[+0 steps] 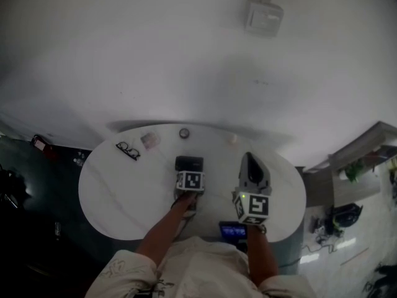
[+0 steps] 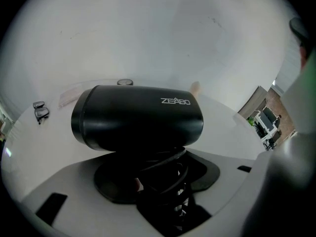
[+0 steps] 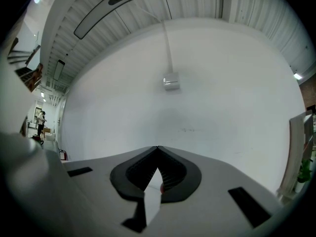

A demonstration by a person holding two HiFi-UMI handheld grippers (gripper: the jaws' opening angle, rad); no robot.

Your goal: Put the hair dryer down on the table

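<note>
A black hair dryer (image 1: 188, 164) with white lettering on its barrel (image 2: 138, 117) is held over the middle of the white oval table (image 1: 111, 191). My left gripper (image 1: 189, 172) is shut on its handle, where the black cord is wound (image 2: 165, 179); the barrel lies crosswise above the jaws. Whether the dryer touches the tabletop cannot be told. My right gripper (image 1: 250, 158) hovers to the right of it, pointing level toward the wall, its jaws shut tip to tip (image 3: 158, 149) with nothing between them.
A pair of glasses (image 1: 128, 149) (image 2: 40, 111) lies at the table's far left. A clear packet (image 1: 149, 140), a small round object (image 1: 184, 133) and a small pale item (image 1: 232, 139) sit along the far edge. A device with a blue screen (image 1: 234, 231) lies at the near edge.
</note>
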